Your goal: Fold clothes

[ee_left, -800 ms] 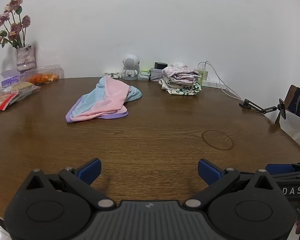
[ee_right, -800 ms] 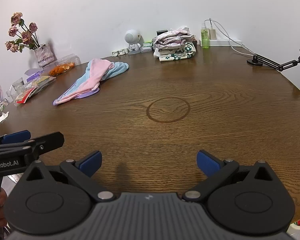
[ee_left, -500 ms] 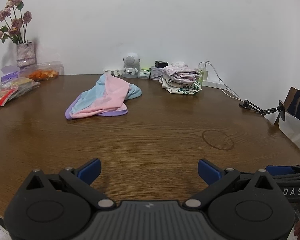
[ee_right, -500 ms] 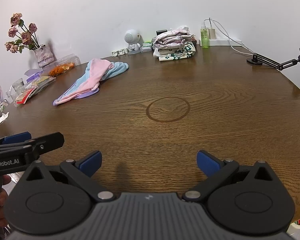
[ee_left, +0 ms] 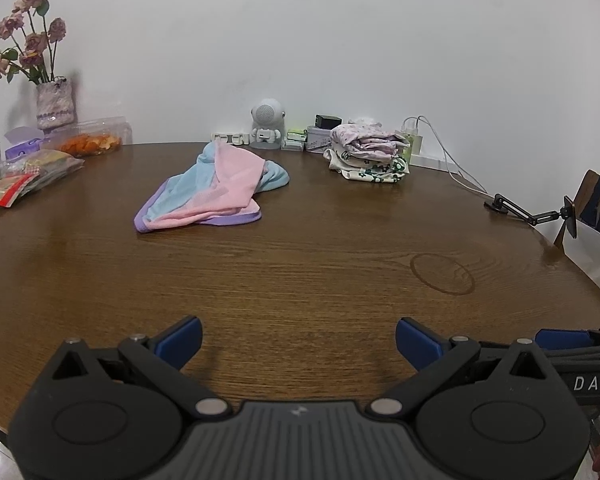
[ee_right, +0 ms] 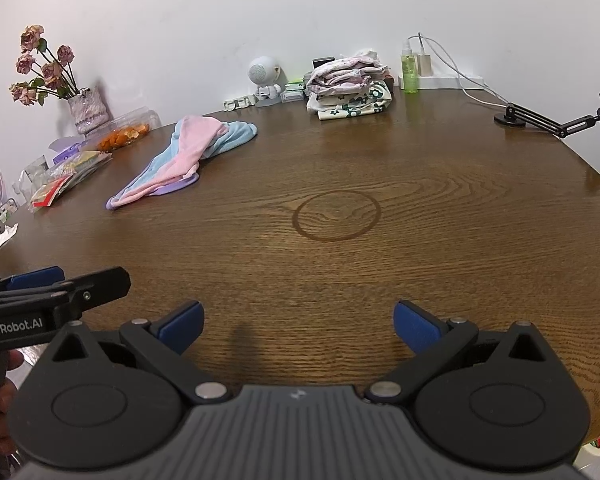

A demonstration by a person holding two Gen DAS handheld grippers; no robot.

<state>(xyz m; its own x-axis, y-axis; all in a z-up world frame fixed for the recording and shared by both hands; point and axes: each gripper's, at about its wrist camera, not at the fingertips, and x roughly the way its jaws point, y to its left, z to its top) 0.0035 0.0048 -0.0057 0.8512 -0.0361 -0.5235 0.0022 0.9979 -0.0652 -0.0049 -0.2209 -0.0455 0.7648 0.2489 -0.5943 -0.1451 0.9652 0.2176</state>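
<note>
Both the left gripper [ee_left: 298, 342] and right gripper [ee_right: 298, 326] are held spread wide and empty over the near round brown wooden table [ee_left: 300, 272], well apart from the far-left crumpled pink-and-blue garment [ee_left: 212, 192].

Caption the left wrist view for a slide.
Open left gripper over wooden table, facing unfolded pastel garment and folded stack.

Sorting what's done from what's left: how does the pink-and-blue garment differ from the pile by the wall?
The pink-and-blue garment lies loose and crumpled in one low heap; the pile is several pieces folded and stacked. The garment has plain pastel panels with a purple edge; the pile has floral prints. The garment sits farther out on the table; the pile sits at its far edge. Both are untouched by either gripper.
</note>
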